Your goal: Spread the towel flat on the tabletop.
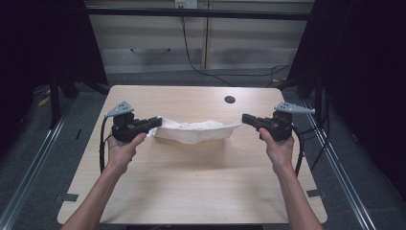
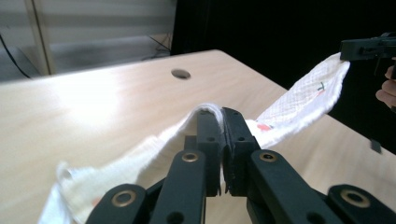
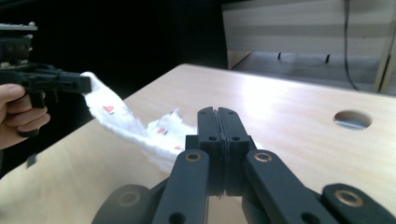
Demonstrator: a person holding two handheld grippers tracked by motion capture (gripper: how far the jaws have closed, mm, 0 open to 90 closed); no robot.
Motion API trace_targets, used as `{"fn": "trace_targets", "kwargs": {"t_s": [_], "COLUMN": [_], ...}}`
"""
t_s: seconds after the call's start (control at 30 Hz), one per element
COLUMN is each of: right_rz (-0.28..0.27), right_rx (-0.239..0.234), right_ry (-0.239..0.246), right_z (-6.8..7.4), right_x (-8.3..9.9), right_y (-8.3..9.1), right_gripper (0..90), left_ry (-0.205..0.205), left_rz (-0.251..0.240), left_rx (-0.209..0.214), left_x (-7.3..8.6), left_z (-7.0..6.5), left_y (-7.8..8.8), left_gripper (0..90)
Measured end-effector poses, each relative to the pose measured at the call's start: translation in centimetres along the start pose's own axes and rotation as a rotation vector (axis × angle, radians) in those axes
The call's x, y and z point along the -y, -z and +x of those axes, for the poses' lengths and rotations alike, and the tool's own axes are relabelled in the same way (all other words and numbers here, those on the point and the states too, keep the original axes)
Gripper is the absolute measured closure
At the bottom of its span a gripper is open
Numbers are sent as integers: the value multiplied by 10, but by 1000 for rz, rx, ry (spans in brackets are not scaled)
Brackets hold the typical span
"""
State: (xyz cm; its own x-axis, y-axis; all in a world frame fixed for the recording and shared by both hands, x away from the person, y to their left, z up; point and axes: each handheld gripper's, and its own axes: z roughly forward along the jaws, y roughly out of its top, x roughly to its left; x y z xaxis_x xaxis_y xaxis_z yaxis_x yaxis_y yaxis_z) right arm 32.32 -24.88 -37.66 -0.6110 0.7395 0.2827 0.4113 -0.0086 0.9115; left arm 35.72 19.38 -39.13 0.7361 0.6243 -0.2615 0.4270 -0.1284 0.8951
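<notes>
White cloth (image 1: 196, 130), a small towel with tiny red marks, hangs stretched between your two grippers over the middle of the wooden table (image 1: 191, 191), sagging in its centre with its lower edge near the tabletop or resting on it. Your left gripper (image 1: 154, 121) has its jaws pressed together on one end of the cloth, a fold of fabric caught between them; your right gripper (image 1: 245, 118) has its jaws closed on the other end. Keep both hands level and pull apart evenly, since the sag suggests slack to take out before you lay it flat or fold it. Ease off if a corner starts to slip. From above you see the whole span and the round hole (image 1: 230, 99) in the table beyond it; the gripper views add the pinch itself and the printed marks.
</notes>
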Motion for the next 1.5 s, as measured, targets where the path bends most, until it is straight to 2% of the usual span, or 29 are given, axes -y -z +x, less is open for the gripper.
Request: {"fn": "trace_targets", "kwargs": {"t_s": [0.1,0.13,0.23,0.27,0.3,0.33,0.37,0.4,0.5,0.57,0.63,0.73,0.8,0.97,1.03,1.1,1.2,1.27,1.37,1.5], "right_rz": [33,33,59,84,84,108,108,118,145,169,177,186,210,248,257,248,232,230,237,256], "right_rx": [-19,-19,-32,-27,-27,-22,-22,-25,-38,-49,-55,-59,-64,-69,-68,-67,-62,-58,-43,-40], "right_ry": [5,5,0,7,7,9,9,4,-9,-25,-19,-31,-29,-13,-9,-26,-34,-39,-24,-8], "right_z": [10,10,15,18,18,22,22,24,28,30,31,30,33,40,40,38,35,35,33,30], "right_x": [20,20,35,46,46,60,60,68,90,101,104,112,117,127,130,132,129,128,122,117], "right_y": [6,6,12,14,14,14,14,14,17,20,20,22,20,19,20,23,25,24,12,-1], "right_gripper": [892,892,892,892,892,892,892,892,892,891,891,891,889,876,860,825,795,762,716,712], "left_ry": [5,13,14,1,-20,-29,-34,-42,-21,-37,-51,-35,-44,-74,-65,-50,-56,-39,-30,-23], "left_rz": [31,40,59,70,87,101,108,122,128,113,126,172,209,241,236,230,237,235,239,223], "left_rx": [0,-1,3,-3,-7,-1,1,3,5,-3,-3,10,11,-6,-6,-2,-5,-1,-14,-30], "left_x": [13,18,32,36,40,45,50,54,69,76,89,105,111,120,121,124,125,125,126,125], "left_z": [2,2,0,-2,-6,-10,-13,-14,-15,-17,-21,-22,-24,-27,-28,-28,-28,-26,-23,-21], "left_y": [2,3,10,12,13,15,16,18,24,27,27,24,22,20,23,26,30,31,35,41], "left_gripper": [870,870,870,870,870,869,869,869,869,869,869,868,868,852,805,795,765,730,660,622]}}
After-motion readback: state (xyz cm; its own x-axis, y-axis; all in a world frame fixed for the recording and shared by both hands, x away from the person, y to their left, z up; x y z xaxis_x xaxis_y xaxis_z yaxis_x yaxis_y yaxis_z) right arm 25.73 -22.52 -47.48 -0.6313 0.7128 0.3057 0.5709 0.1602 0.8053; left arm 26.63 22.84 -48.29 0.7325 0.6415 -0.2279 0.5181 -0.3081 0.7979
